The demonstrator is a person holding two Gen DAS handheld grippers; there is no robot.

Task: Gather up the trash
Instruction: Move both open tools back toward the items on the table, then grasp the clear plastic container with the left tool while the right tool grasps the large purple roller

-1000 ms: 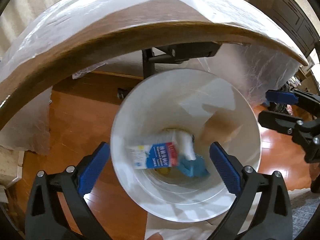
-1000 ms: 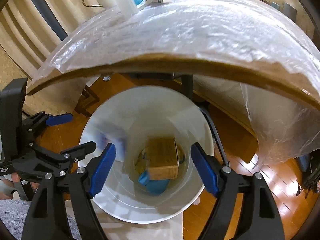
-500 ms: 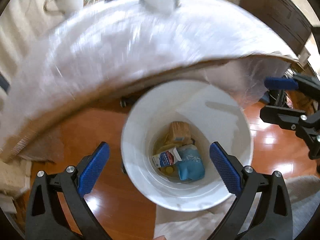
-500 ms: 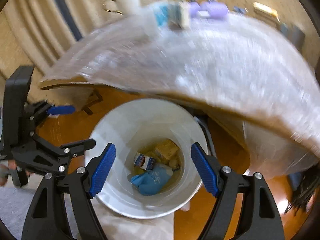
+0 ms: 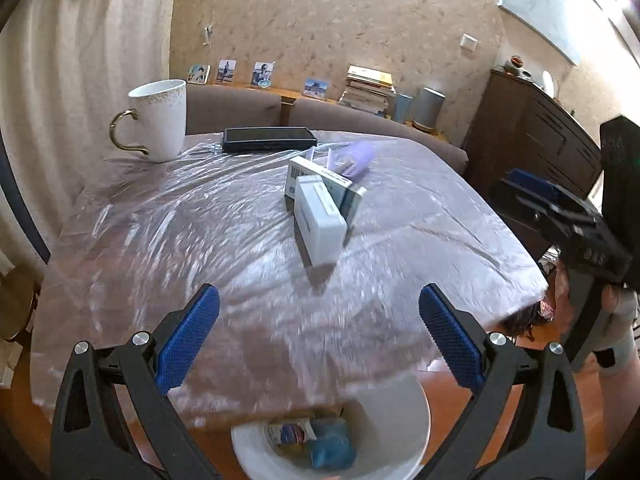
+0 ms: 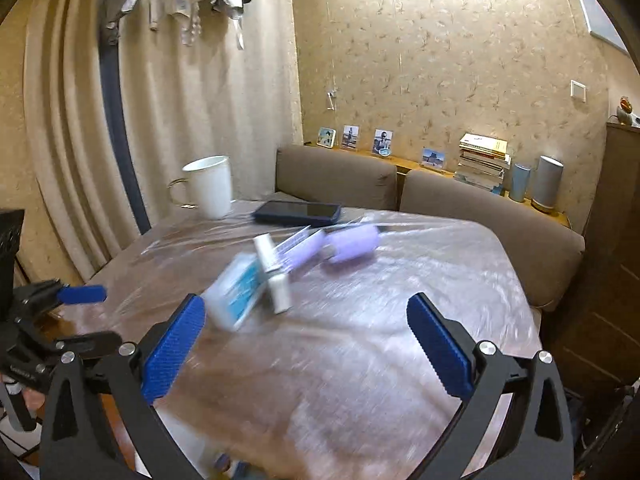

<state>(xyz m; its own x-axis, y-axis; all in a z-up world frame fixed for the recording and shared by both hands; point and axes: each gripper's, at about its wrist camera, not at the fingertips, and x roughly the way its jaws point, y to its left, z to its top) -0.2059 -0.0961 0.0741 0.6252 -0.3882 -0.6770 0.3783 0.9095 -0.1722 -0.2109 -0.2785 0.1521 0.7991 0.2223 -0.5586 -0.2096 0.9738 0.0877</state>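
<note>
My left gripper (image 5: 319,340) is open and empty, raised over the near edge of the plastic-covered table (image 5: 200,240). Below it the white bin (image 5: 404,416) holds a small carton (image 5: 290,432) and a blue wrapper (image 5: 332,446). On the table stand a white box (image 5: 320,224) and a flat carton (image 5: 332,180) leaning behind it, with a purple item (image 5: 356,158) beyond. My right gripper (image 6: 306,344) is open and empty above the same table (image 6: 360,340). Ahead of it are the blue-and-white box (image 6: 238,290), a thin white box (image 6: 276,276) and the purple item (image 6: 352,244).
A white mug (image 5: 158,120) stands at the table's far left and a dark phone (image 5: 268,139) lies behind the boxes. A brown sofa (image 6: 480,216) runs behind the table and a dark cabinet (image 5: 532,132) stands at right. The right gripper (image 5: 568,216) shows at the left view's right edge.
Both grippers have risen and tilted up from looking down into the bin to looking across the tabletop. A carton dropped into the bin. Both stay open.
</note>
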